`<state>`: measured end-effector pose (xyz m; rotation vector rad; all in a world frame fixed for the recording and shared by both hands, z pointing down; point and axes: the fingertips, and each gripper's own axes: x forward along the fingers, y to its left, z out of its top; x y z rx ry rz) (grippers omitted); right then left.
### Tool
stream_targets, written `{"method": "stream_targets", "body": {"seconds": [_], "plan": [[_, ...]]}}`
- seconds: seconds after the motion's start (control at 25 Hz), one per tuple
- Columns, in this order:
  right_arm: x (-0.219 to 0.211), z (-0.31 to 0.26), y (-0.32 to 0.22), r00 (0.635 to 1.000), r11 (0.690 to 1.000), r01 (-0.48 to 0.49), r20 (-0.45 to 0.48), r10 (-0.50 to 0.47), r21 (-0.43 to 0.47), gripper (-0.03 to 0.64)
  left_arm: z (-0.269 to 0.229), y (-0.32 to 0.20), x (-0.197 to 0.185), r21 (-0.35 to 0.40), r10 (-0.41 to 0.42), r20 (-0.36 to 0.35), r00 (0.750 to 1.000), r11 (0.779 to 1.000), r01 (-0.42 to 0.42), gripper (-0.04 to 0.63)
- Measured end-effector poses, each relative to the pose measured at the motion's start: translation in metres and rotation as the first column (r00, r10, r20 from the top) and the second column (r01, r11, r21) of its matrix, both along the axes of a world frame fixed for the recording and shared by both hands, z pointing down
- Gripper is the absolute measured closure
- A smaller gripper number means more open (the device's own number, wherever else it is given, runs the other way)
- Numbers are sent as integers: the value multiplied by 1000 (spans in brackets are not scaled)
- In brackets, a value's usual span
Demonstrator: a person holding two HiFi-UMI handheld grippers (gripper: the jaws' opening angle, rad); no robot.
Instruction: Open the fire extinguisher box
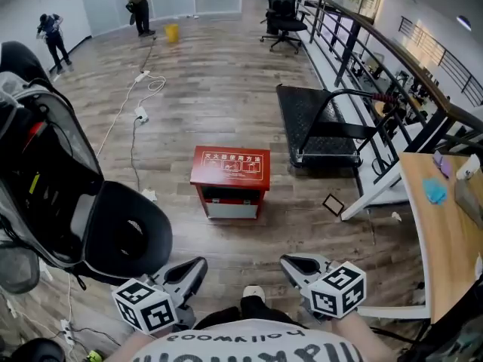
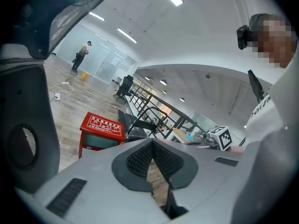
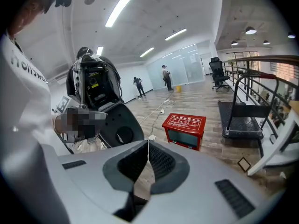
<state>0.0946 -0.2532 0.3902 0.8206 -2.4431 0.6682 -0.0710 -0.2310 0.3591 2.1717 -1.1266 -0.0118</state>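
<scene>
The white print on the fire extinguisher box [image 1: 230, 181] is too small to read, and what lies behind its grey front panel cannot be made out. The box is red and low, with its lid flat on top. It stands on the wooden floor [image 1: 219, 89], well ahead of both grippers. The left gripper [image 1: 199, 263] and the right gripper [image 1: 287, 262], both cut off near the bottom edge, are clenched on nothing.

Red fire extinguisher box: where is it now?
The red box stands on the wood floor at head view centre, left of the black platform trolley.
</scene>
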Motion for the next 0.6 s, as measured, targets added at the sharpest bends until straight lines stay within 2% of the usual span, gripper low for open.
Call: {"method": "stream_targets", "body": {"seconds": [0.4,0.6], "plan": [[23,-1,-54,1000,1000,-6,11,6,-12,607,1,-49,21,-8,-9,4,1000,1000,9,589],[38,5,-74,1000,1000,15,-23,-16,-5,607,3,-75,39,-17,-7,2,1000,1000,7,589]]}}
